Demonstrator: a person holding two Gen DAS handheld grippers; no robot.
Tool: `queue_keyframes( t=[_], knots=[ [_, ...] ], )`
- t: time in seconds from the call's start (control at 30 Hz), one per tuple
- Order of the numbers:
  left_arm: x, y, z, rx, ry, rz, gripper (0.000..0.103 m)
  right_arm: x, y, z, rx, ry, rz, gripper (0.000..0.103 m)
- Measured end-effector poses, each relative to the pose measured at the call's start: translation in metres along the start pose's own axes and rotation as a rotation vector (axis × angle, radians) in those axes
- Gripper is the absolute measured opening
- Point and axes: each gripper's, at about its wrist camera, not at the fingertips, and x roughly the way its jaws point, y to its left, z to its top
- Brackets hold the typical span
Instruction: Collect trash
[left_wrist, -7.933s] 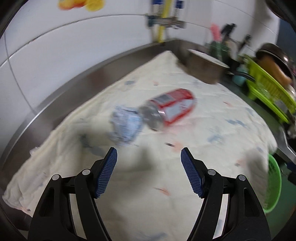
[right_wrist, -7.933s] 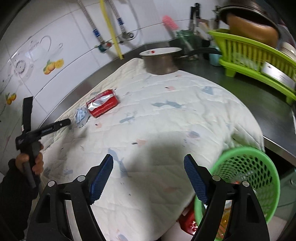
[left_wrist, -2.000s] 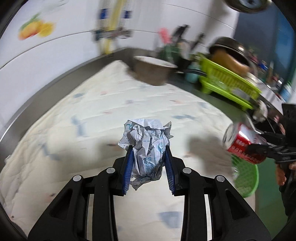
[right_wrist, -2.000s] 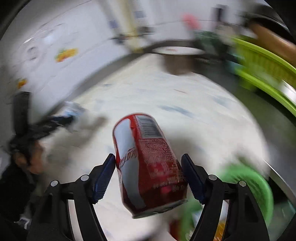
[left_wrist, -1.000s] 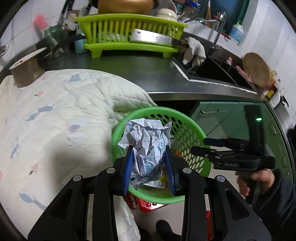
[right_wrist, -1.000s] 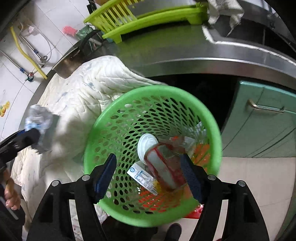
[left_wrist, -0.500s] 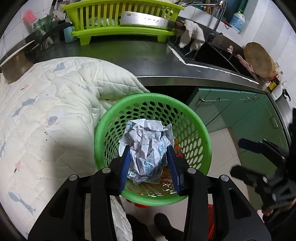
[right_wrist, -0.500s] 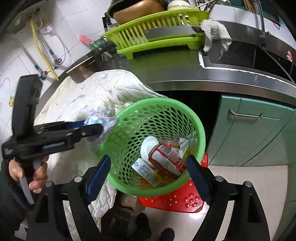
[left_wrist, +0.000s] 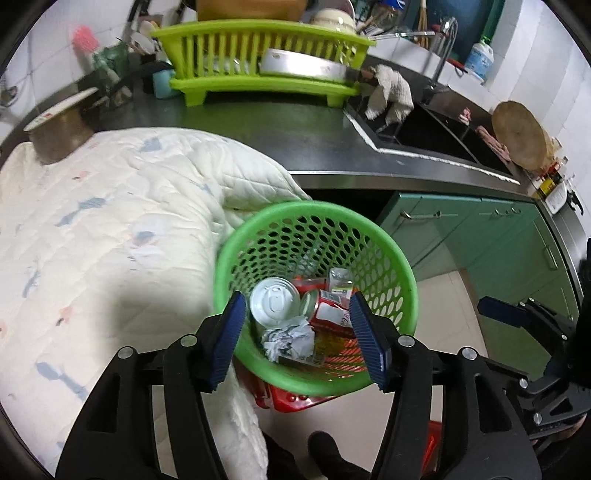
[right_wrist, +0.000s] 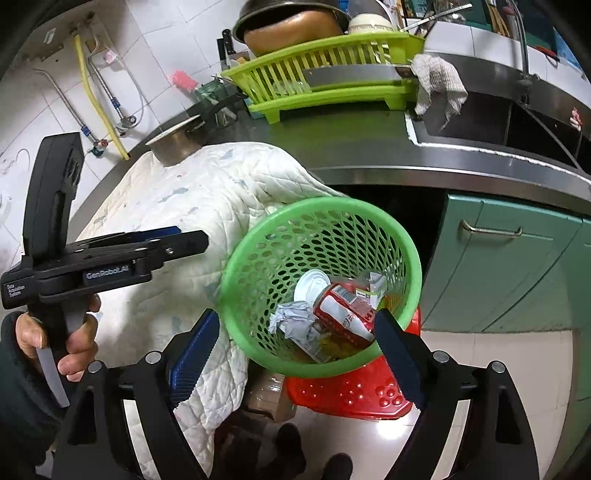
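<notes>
A green perforated basket (left_wrist: 406, 280) (right_wrist: 413, 266) hangs off the counter edge beside the quilt. Inside lie the crumpled paper ball (left_wrist: 290, 338) (right_wrist: 291, 317), the red soda can (left_wrist: 330, 312) (right_wrist: 343, 310), a white lid (left_wrist: 274, 301) and small packets. My left gripper (left_wrist: 297, 341) hovers over the basket; its jaws are opening and nothing is between them, the paper lying loose below. My right gripper (right_wrist: 295, 350) stands open and empty, just in front of the basket. In the right wrist view the left gripper (right_wrist: 184, 240), held by a hand, reaches toward the basket rim.
A white quilted cloth (left_wrist: 92, 229) covers the counter at left, with a metal pot (left_wrist: 59, 133) behind it. A green dish rack (left_wrist: 258, 66), a sink (left_wrist: 436, 133), green cabinets (left_wrist: 480, 236) and a red stool (right_wrist: 351, 391) under the basket surround the spot.
The left gripper's jaws have spread and the paper ball has dropped from them into the basket. The right gripper has pulled back and up from the basket.
</notes>
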Motion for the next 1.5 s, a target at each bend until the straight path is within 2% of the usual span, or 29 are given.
queue_keyframes(
  t=[0.2,0.3,0.33,0.5,0.57,0.7,0.87,1.1,1.5],
  knots=[
    [-0.041,0.017,-0.004,-0.052,-0.068,0.059,0.077,-0.014,0.021,0.007,-0.031,-0.023,-0.011,0.086],
    [-0.061,0.025,-0.008,-0.065,-0.098,0.113,0.083,-0.019,0.032,0.012,-0.045,-0.033,-0.004,0.088],
    [-0.069,0.029,-0.009,-0.080,-0.106,0.130,0.088,-0.021,0.039,0.014,-0.055,-0.036,0.000,0.088],
    [-0.109,0.052,-0.021,-0.153,-0.164,0.191,0.097,-0.026,0.065,0.026,-0.100,-0.044,0.017,0.089],
    [-0.122,0.061,-0.026,-0.176,-0.180,0.204,0.097,-0.028,0.075,0.031,-0.116,-0.050,0.018,0.089],
    [-0.150,0.074,-0.039,-0.203,-0.218,0.292,0.098,-0.032,0.094,0.040,-0.128,-0.058,0.018,0.090],
    [-0.175,0.088,-0.055,-0.245,-0.243,0.346,0.098,-0.035,0.110,0.045,-0.131,-0.073,0.026,0.090],
    [-0.203,0.103,-0.073,-0.307,-0.283,0.325,0.098,-0.038,0.131,0.048,-0.180,-0.089,0.037,0.091],
    [-0.218,0.099,-0.088,-0.298,-0.301,0.345,0.098,-0.043,0.147,0.051,-0.219,-0.112,0.055,0.092]
  ],
)
